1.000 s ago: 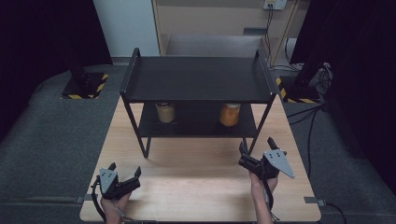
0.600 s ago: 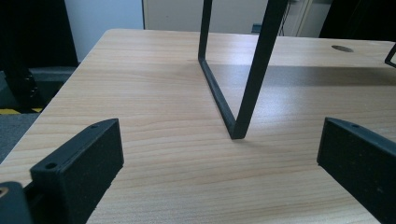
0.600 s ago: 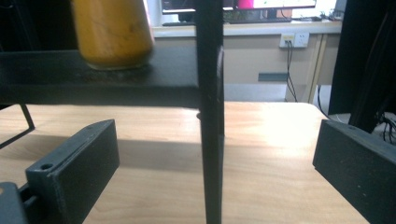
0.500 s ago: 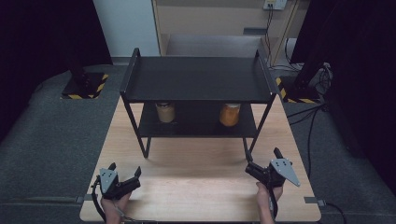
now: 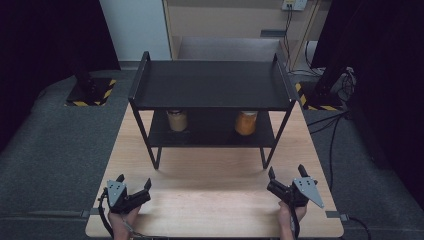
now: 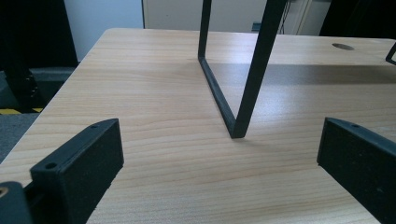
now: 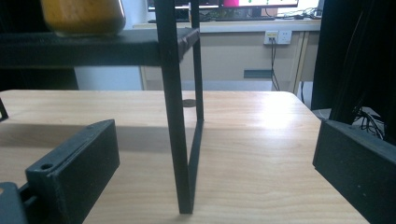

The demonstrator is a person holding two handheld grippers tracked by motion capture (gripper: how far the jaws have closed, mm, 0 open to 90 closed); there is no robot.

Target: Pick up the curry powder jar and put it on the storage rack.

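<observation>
A black two-tier metal shelf (image 5: pixel 212 85) stands at the middle of the wooden table (image 5: pixel 215 195). On its lower tier sit a tan jar (image 5: pixel 177 120) at the left and an orange jar (image 5: pixel 246 122) at the right; the orange jar (image 7: pixel 83 16) shows at the top of the right gripper view. My left gripper (image 5: pixel 134 181) rests open near the table's front left corner, nothing between its jaws, facing the shelf's front left leg (image 6: pixel 254 70). My right gripper (image 5: pixel 286 171) is open near the front right, facing the shelf's front right leg (image 7: pixel 175 116).
Grey carpet surrounds the table. Behind it stand a beige cabinet (image 5: pixel 235 20) with a wall socket and cables, and dark stands with yellow-black striped bases (image 5: pixel 90 92) at both sides. A cable hole (image 6: pixel 343 46) is in the tabletop.
My right gripper has drawn back from the shelf's right leg toward the table's front edge. The left gripper has stayed in place.
</observation>
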